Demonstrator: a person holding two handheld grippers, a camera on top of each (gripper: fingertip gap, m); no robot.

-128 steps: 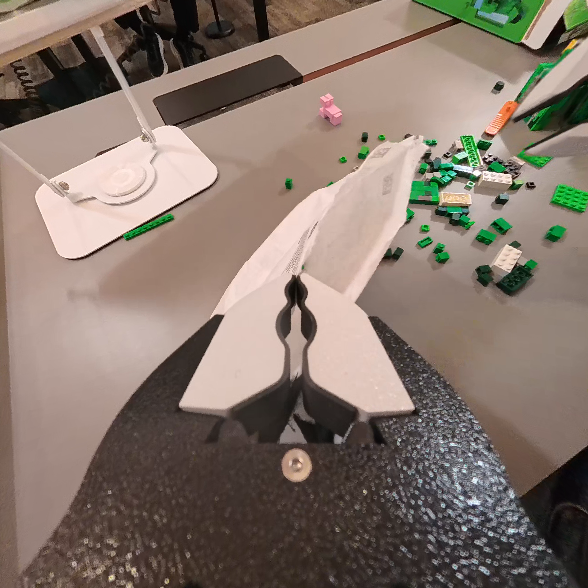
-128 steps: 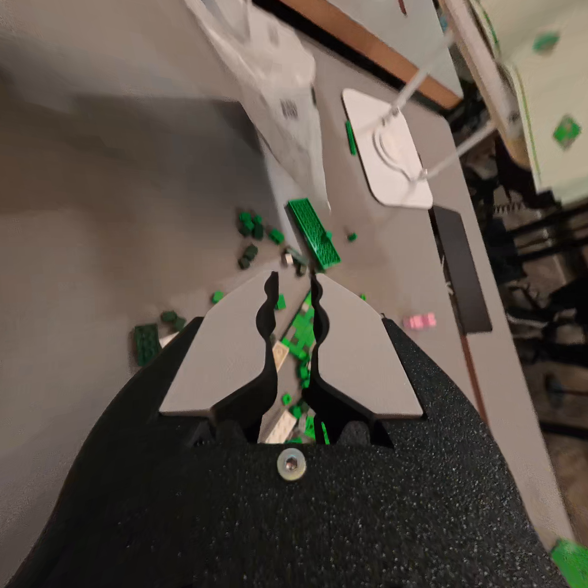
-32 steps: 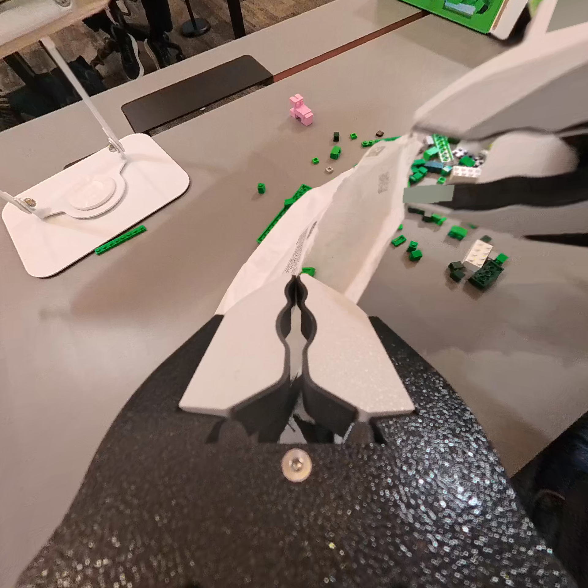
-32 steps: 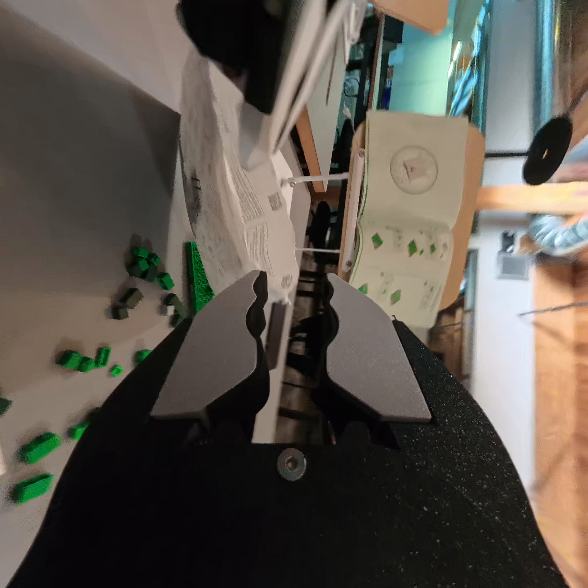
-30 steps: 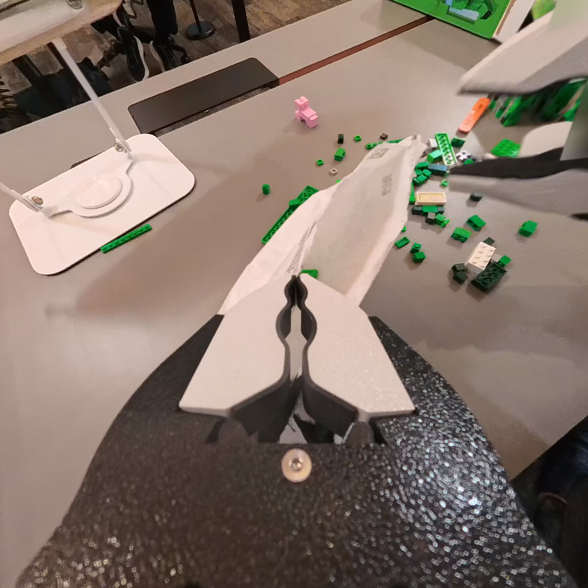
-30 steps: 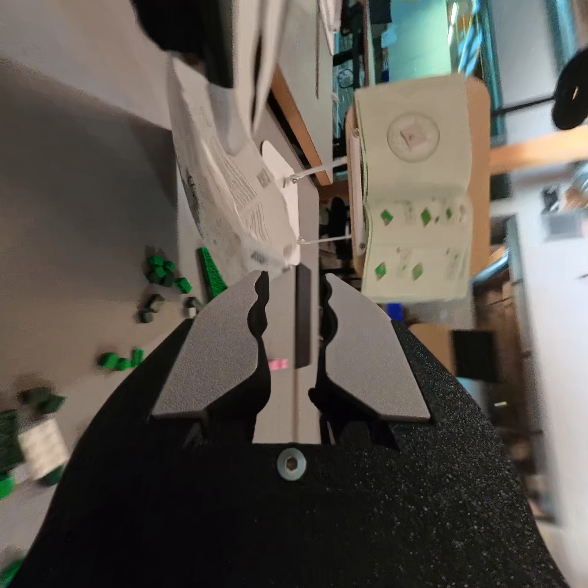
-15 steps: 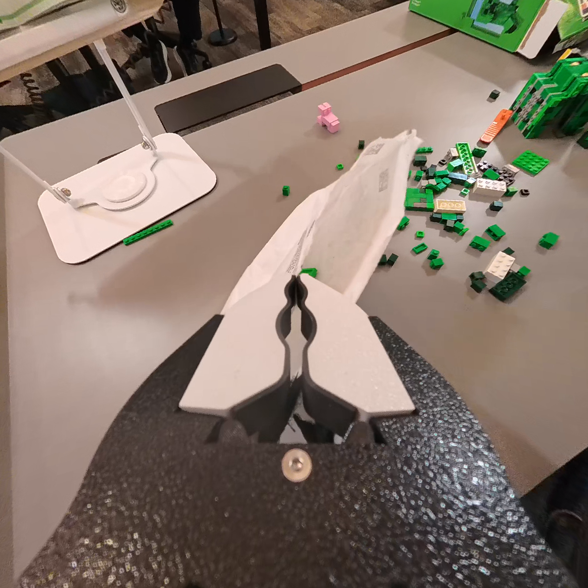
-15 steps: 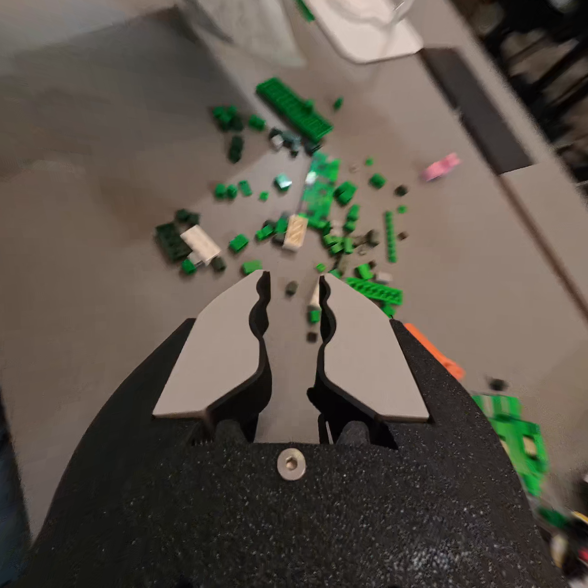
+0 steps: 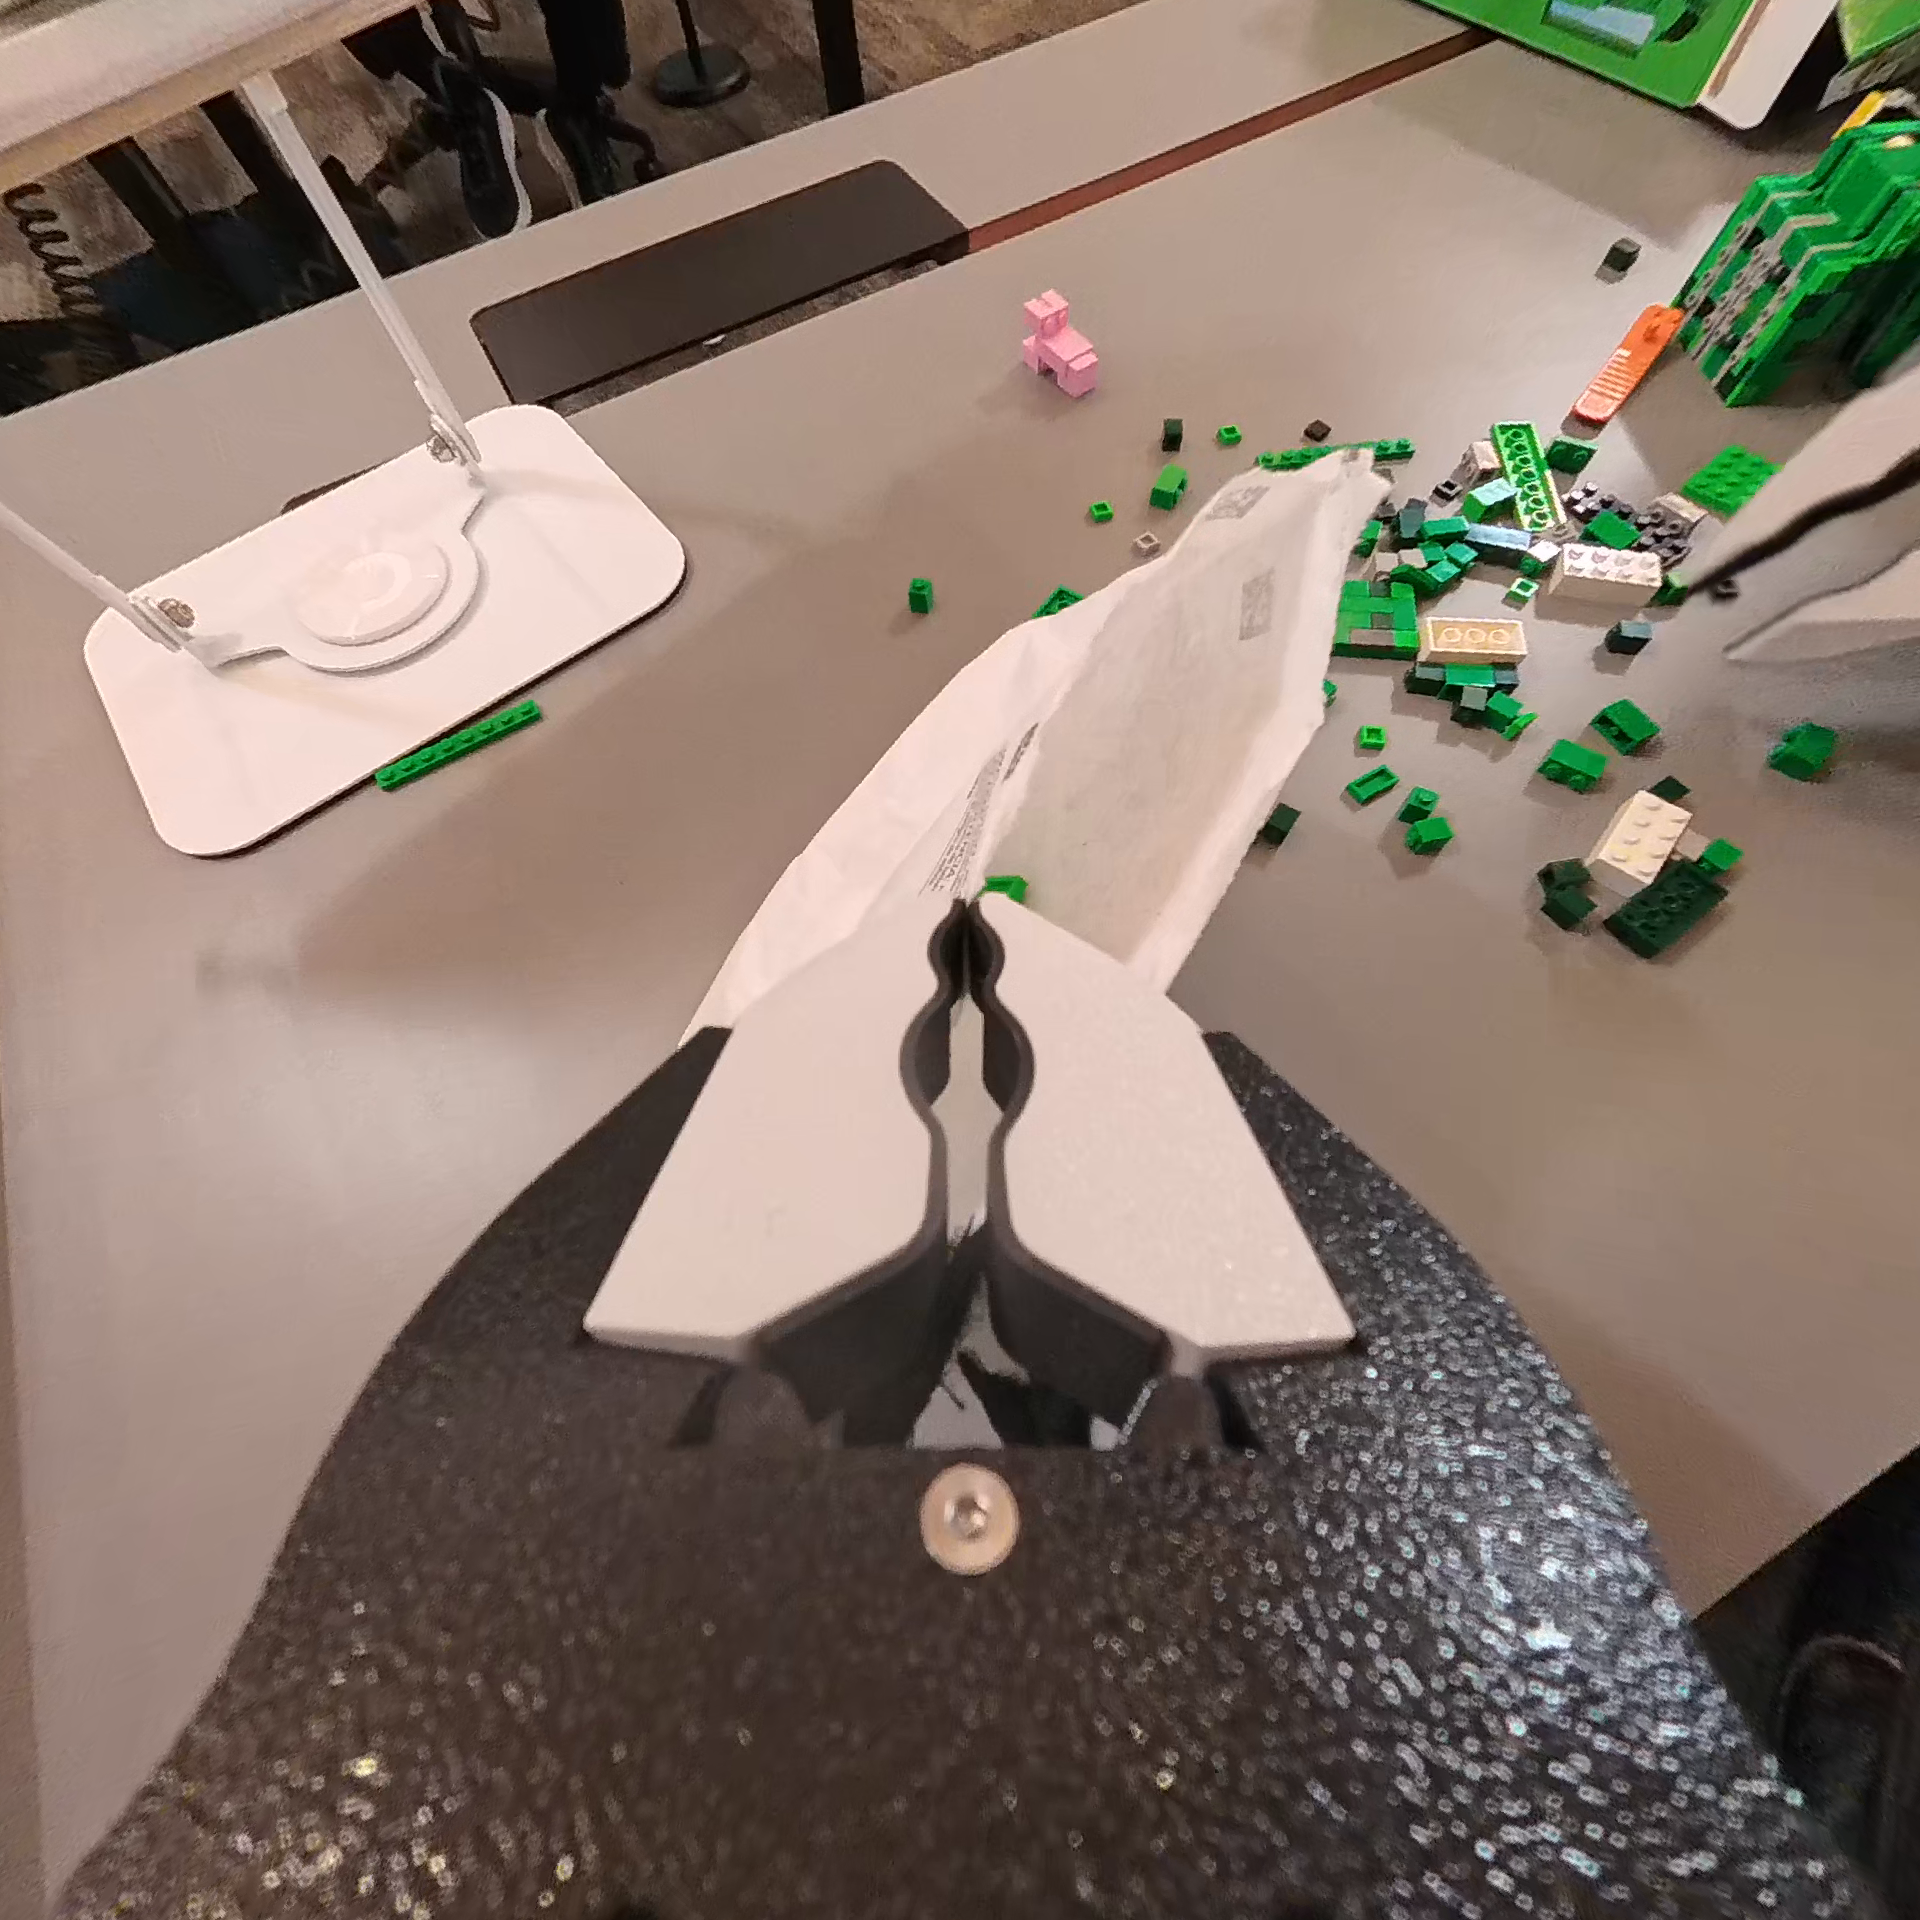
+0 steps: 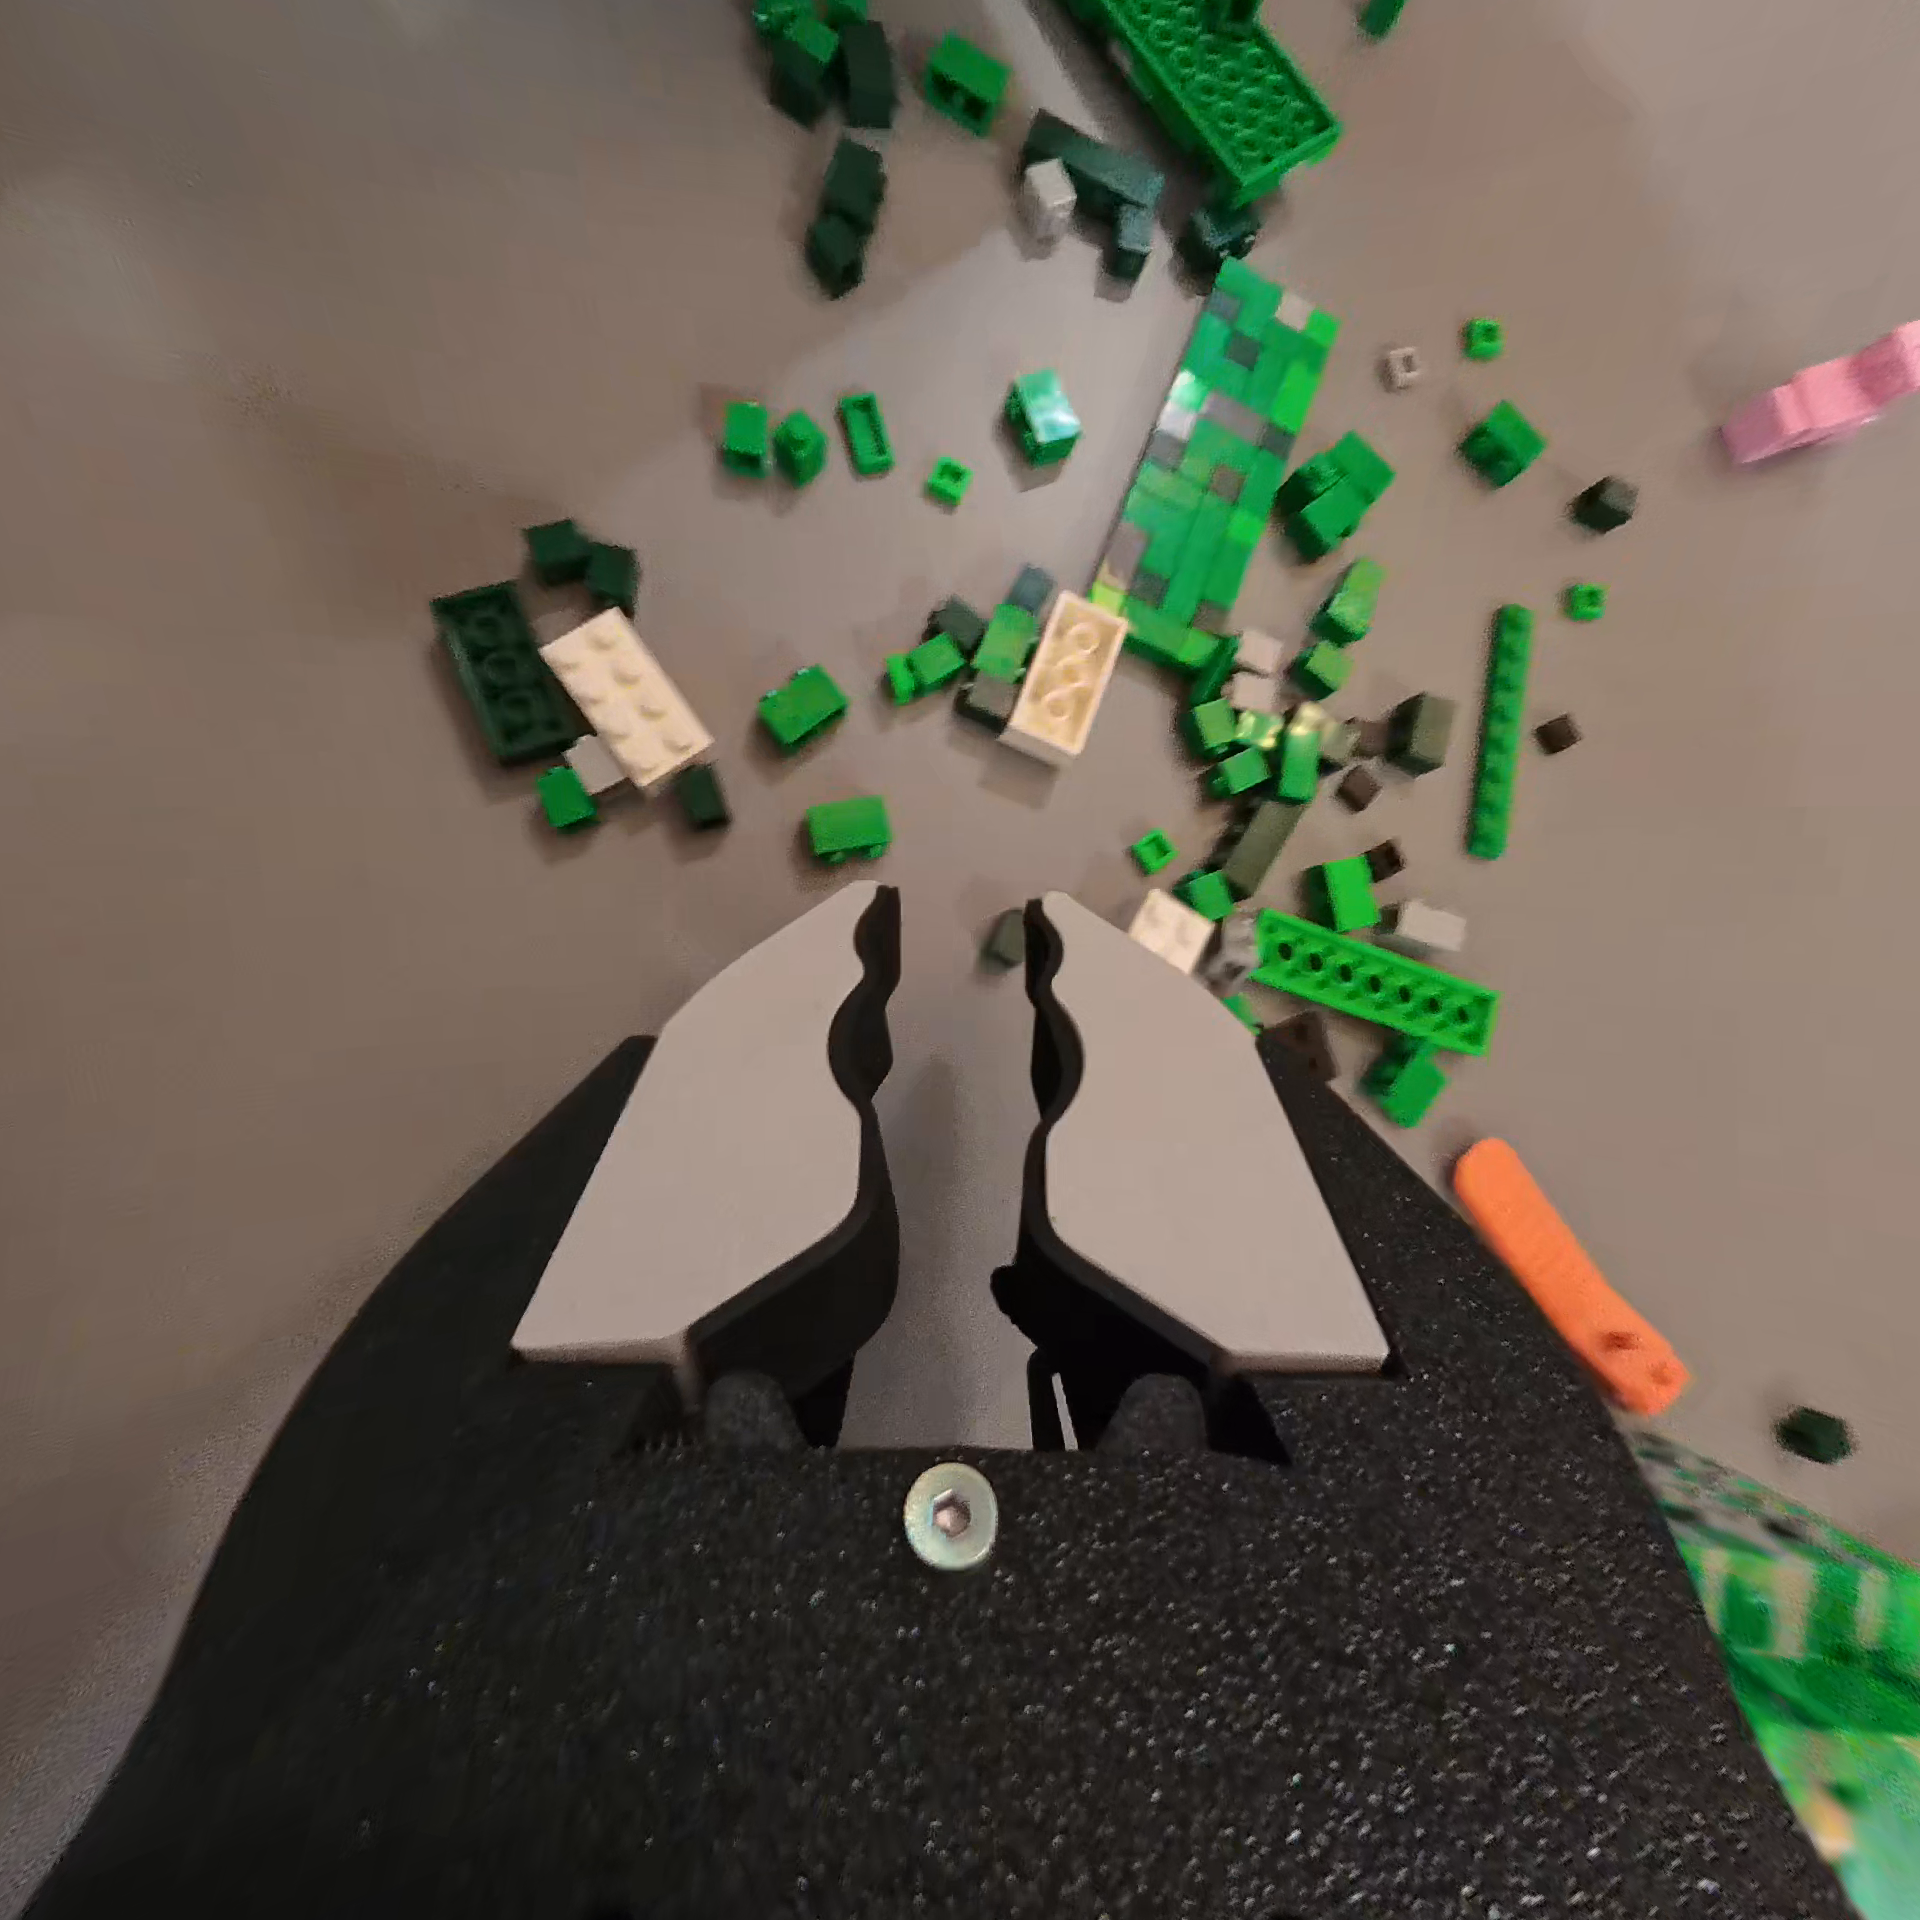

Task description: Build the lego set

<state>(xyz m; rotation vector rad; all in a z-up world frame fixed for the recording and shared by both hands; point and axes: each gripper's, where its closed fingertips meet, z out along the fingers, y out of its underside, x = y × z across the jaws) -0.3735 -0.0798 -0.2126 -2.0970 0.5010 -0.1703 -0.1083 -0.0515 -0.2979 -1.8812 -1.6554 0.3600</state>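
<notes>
White paper bag (image 9: 1132,748) pinched by left gripper (image 9: 968,914); right gripper (image 10: 961,914) spread above bricks (image 10: 1070,675)

Office-like room: long grey desk (image 9: 312,1039), black cable hatch (image 9: 717,270), chair bases (image 9: 696,73) behind.

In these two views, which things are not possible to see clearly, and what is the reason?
- Left wrist view: the paper bag, held by the shut left gripper, hides the bricks behind it.
- Left wrist view: the green build is cut by the right edge.
- Right wrist view: the pink figure is blurred and cut by the edge.
- Right wrist view: the open right gripper covers the table below it.
</notes>
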